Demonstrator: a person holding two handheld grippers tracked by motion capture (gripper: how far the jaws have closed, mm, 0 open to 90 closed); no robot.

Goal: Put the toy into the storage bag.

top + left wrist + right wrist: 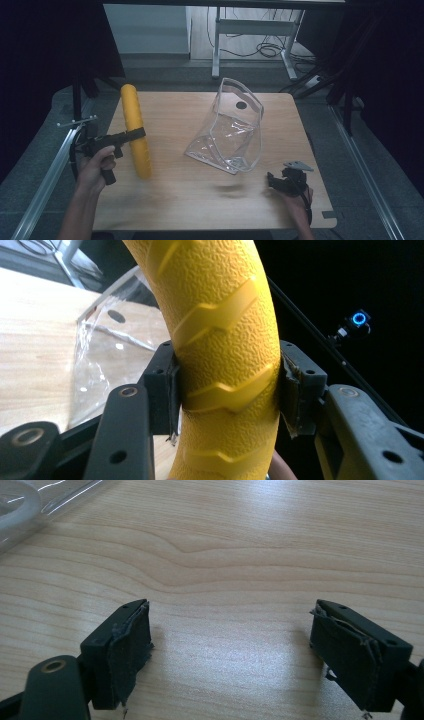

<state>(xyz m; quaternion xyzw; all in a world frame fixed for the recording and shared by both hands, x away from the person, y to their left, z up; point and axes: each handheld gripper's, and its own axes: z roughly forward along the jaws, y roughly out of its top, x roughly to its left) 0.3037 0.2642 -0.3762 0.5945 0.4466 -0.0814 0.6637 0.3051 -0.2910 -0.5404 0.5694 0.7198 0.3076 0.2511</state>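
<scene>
A long yellow textured roller [135, 129] with chevron ridges stands nearly upright over the table's left side. My left gripper [134, 133] is shut on its middle, and in the left gripper view both pads [169, 395] press into the yellow roller [227, 355]. A clear plastic bag [231, 129] with a black dot near its top stands open in the middle of the table; the same bag [107, 355] shows beyond the roller. My right gripper [274, 181] rests low at the table's front right, its jaws wide apart with only bare wood between the pads [131, 652].
The wooden table [200, 200] has a metal rail along each side. A corner of the clear bag [30, 502] lies at the top left of the right gripper view. Beyond the far edge stand desk legs and cables [270, 47] on the floor.
</scene>
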